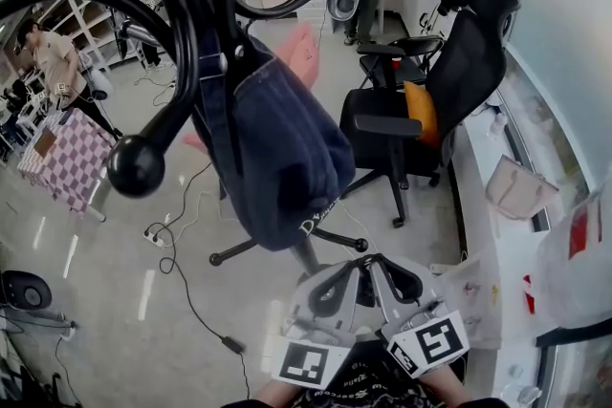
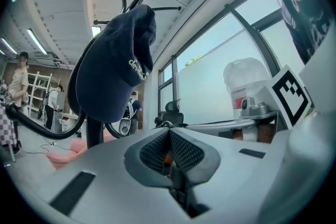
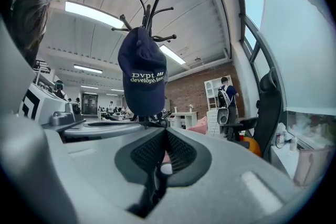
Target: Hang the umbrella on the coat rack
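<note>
Room: open office, glossy grey floor (image 1: 86,253).
Coat rack (image 1: 182,43): black metal, ball-tipped arms.
Cap (image 1: 282,158): navy fabric, hung on rack; white print plainest in right gripper view.
Left gripper (image 2: 169,136): below rack, jaws together, empty.
Right gripper (image 3: 165,136): same.
Chair (image 1: 449,81): black mesh, right of rack.

Head view peers steeply down past the coat rack (image 1: 180,24); both gripper views tilt upward from below, side by side, all three sharing its navy cap (image 1: 287,158).

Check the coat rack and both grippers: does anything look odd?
Nothing damaged or askew. A navy cap hangs on the coat rack; the left gripper and right gripper are shut and empty, no umbrella held.
</note>
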`<act>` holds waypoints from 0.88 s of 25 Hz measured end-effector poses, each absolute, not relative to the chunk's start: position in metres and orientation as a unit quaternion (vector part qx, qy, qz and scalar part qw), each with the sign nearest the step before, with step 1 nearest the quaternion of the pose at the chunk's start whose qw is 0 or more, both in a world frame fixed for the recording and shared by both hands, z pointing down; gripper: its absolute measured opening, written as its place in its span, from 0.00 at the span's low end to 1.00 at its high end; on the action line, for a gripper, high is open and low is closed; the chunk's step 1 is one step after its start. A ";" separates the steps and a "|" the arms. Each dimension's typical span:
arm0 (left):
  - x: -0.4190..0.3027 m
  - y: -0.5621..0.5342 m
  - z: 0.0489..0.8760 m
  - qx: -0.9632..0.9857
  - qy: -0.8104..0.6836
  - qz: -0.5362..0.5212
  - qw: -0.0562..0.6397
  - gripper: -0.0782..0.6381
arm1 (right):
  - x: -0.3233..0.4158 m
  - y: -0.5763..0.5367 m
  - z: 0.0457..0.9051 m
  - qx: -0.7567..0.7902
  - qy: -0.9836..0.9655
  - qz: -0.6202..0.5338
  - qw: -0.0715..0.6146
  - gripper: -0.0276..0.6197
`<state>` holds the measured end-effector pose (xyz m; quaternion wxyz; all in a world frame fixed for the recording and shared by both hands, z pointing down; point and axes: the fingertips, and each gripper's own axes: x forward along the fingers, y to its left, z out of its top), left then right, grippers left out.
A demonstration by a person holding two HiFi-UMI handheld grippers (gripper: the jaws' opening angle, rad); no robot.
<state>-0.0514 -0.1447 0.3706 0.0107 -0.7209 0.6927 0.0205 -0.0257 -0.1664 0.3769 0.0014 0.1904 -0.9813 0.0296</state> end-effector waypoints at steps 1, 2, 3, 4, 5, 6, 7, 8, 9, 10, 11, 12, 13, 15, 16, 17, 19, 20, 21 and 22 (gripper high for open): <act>-0.052 -0.145 0.368 -0.719 0.694 0.021 0.011 0.12 | -0.026 -0.167 0.374 0.191 -0.981 0.030 -0.001 0.05; -0.053 -0.146 0.366 -0.718 0.696 0.022 0.011 0.12 | -0.027 -0.168 0.372 0.191 -0.981 0.030 -0.004 0.05; -0.054 -0.146 0.364 -0.716 0.698 0.024 0.010 0.12 | -0.028 -0.169 0.370 0.191 -0.981 0.028 -0.006 0.05; -0.055 -0.146 0.361 -0.714 0.699 0.026 0.008 0.12 | -0.029 -0.169 0.368 0.191 -0.981 0.026 -0.007 0.05; -0.056 -0.146 0.360 -0.712 0.702 0.029 0.005 0.12 | -0.029 -0.170 0.366 0.190 -0.982 0.023 -0.008 0.05; -0.058 -0.145 0.359 -0.709 0.705 0.028 0.003 0.12 | -0.030 -0.170 0.365 0.189 -0.982 0.021 -0.008 0.05; -0.060 -0.145 0.359 -0.705 0.709 0.026 0.002 0.12 | -0.031 -0.170 0.364 0.188 -0.982 0.020 -0.010 0.05; -0.062 -0.145 0.358 -0.702 0.712 0.023 0.002 0.12 | -0.032 -0.172 0.362 0.187 -0.982 0.019 -0.011 0.05; -0.063 -0.146 0.358 -0.699 0.715 0.020 0.003 0.12 | -0.032 -0.173 0.361 0.188 -0.982 0.017 -0.011 0.05; -0.064 -0.147 0.356 -0.697 0.717 0.019 0.006 0.12 | -0.032 -0.175 0.360 0.190 -0.982 0.016 -0.012 0.05; -0.064 -0.148 0.355 -0.695 0.719 0.018 0.010 0.12 | -0.032 -0.177 0.359 0.191 -0.981 0.016 -0.013 0.05; -0.065 -0.148 0.354 -0.692 0.722 0.017 0.014 0.12 | -0.033 -0.179 0.359 0.192 -0.981 0.016 -0.015 0.05; -0.065 -0.149 0.353 -0.689 0.724 0.016 0.017 0.12 | -0.033 -0.181 0.358 0.192 -0.981 0.016 -0.017 0.05; -0.067 -0.150 0.352 -0.685 0.728 0.019 0.015 0.12 | -0.036 -0.184 0.357 0.189 -0.982 0.017 -0.020 0.05; -0.069 -0.151 0.352 -0.682 0.731 0.021 0.012 0.12 | -0.038 -0.186 0.356 0.188 -0.982 0.017 -0.021 0.05; -0.071 -0.152 0.352 -0.680 0.733 0.022 0.011 0.12 | -0.040 -0.187 0.356 0.187 -0.982 0.016 -0.021 0.05; -0.074 -0.153 0.352 -0.674 0.738 0.021 0.010 0.12 | -0.042 -0.190 0.357 0.184 -0.982 0.017 -0.021 0.05; -0.075 -0.154 0.353 -0.672 0.740 0.020 0.009 0.12 | -0.042 -0.191 0.357 0.183 -0.983 0.016 -0.020 0.05; -0.076 -0.155 0.354 -0.670 0.742 0.019 0.008 0.12 | -0.044 -0.193 0.358 0.182 -0.983 0.014 -0.018 0.05; -0.077 -0.156 0.354 -0.668 0.744 0.020 0.005 0.12 | -0.045 -0.195 0.359 0.181 -0.983 0.012 -0.016 0.05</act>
